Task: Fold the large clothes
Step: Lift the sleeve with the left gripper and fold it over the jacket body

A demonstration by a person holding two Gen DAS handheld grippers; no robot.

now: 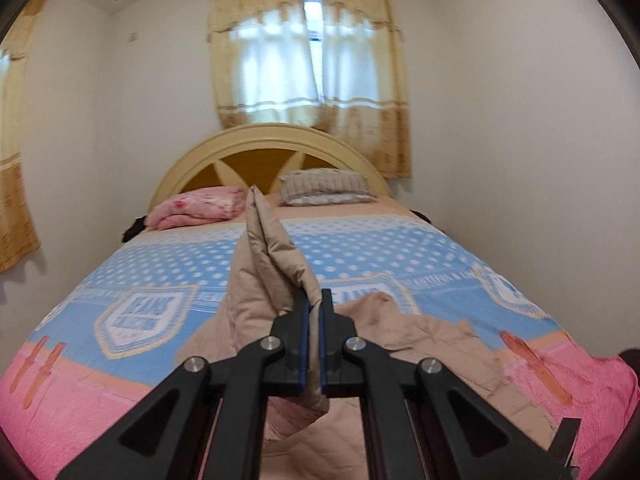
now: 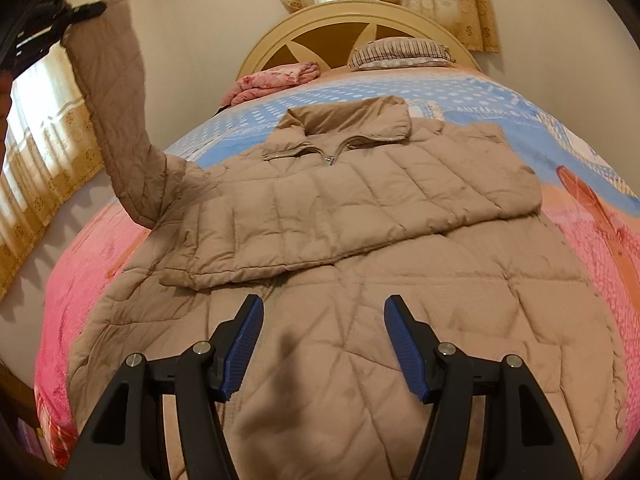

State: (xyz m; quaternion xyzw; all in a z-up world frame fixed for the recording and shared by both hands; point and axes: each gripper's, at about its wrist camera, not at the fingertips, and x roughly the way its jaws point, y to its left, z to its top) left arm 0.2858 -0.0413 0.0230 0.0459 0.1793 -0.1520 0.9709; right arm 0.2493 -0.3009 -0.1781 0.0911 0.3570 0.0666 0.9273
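A large beige quilted jacket [image 2: 360, 240] lies front up on the bed, collar and zip toward the headboard. One sleeve lies folded across its chest. My left gripper [image 1: 314, 304] is shut on the cuff of the other sleeve [image 1: 268, 264] and holds it raised above the bed. That lifted sleeve [image 2: 116, 120] and the left gripper [image 2: 76, 12] show at the upper left of the right wrist view. My right gripper [image 2: 324, 320] is open and empty, just above the lower body of the jacket.
The bed has a pink and blue patterned cover [image 2: 592, 216] and a rounded cream headboard [image 2: 320, 20]. A folded pink blanket [image 2: 276, 76] and a striped pillow [image 2: 400, 54] lie by the headboard. Curtained windows [image 1: 308, 64] and white walls surround the bed.
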